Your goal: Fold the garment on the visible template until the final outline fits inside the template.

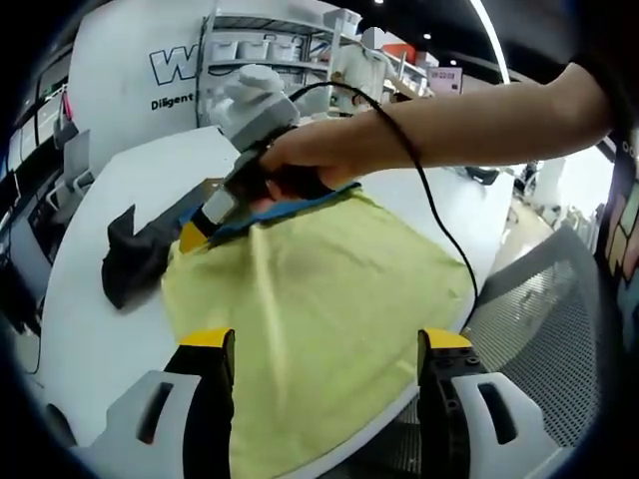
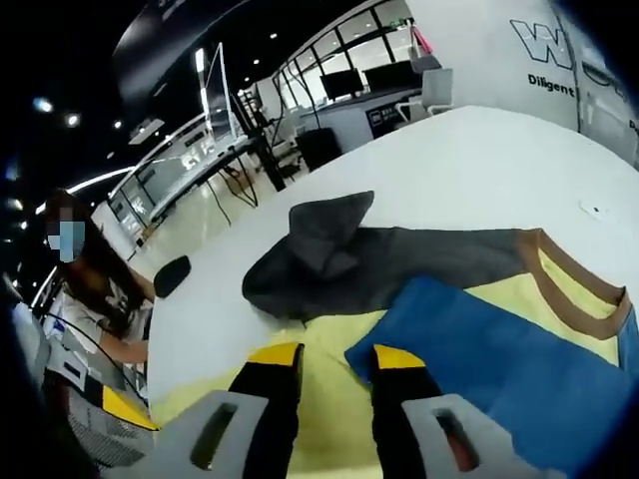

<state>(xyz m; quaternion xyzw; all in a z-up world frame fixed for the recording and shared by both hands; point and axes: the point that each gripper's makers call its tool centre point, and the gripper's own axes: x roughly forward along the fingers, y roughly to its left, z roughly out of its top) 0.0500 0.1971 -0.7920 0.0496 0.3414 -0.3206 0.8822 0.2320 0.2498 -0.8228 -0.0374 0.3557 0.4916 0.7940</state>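
Garment, a yellow cloth piece (image 1: 329, 289) with a blue panel and dark grey sleeve, is lying on the white tabletop (image 1: 120, 190). Left gripper (image 1: 324, 344) is hovering released; right gripper (image 2: 336, 356) is clenching onto the yellow fabric.

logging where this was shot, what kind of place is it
Probably an open-plan office or lab: a big white table, desks with monitors by glass partitions, storage shelving, and a branded wall sign.
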